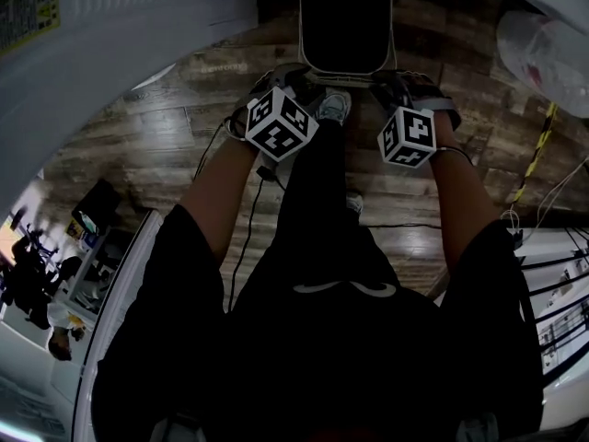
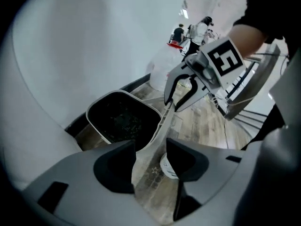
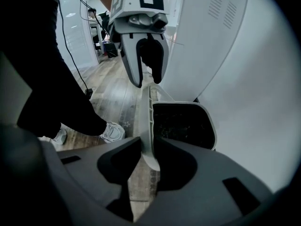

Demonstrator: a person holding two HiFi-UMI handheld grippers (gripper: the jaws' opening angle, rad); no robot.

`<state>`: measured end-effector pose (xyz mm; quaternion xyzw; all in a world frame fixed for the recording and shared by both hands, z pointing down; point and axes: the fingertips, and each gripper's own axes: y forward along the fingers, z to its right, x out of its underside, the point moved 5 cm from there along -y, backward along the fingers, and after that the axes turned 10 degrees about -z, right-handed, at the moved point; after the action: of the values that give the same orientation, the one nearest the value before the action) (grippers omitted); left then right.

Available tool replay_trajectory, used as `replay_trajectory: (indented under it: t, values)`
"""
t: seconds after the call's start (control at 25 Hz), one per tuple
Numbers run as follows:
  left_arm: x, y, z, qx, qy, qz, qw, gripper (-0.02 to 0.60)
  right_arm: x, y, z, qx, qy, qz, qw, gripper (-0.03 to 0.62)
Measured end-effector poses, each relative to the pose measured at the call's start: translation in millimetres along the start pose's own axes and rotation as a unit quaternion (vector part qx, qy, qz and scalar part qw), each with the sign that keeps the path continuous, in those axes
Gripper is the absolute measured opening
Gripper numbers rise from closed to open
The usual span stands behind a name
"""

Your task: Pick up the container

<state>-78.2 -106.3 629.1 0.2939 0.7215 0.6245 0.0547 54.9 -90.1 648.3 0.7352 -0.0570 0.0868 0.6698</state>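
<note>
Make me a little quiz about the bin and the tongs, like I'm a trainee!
1. True or false: the left tongs stand open round the rim of the bin.
2. What pinches the rim? A) the right tongs B) a bare hand C) nothing
3. Fill in: inside, the bin looks ___.
Key: 1 true; 2 A; 3 dark.
</note>
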Motion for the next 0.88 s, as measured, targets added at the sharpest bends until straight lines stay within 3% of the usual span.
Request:
replay_trajectory:
  t: [0.16,0.32,0.48,0.6,0.88]
  values:
    - [-13,-2,-2,-0.031,0.094,-0.014,0.9949,0.195,-1,-8,11,-0.005,0.000,0.007,1.000,0.109]
    - [-22,1,-3,-0.058,0.171,-0.029,0.9831,0.194,-1,-12,19,-0.007,0.010,0.008,1.000,0.110]
    - [-26,4,-2,-0.060,0.184,-0.035,0.9804,0.189,-3,-18,27,-0.009,0.025,0.004,1.000,0.115]
    - [-31,4,-7,-0.062,0.187,-0.040,0.9796,0.140,-4,-21,32,-0.017,0.019,-0.002,1.000,0.115]
    - [-36,4,-6,-0.040,0.234,-0.080,0.9681,0.115,-5,-20,37,-0.067,0.014,-0.026,0.997,0.112]
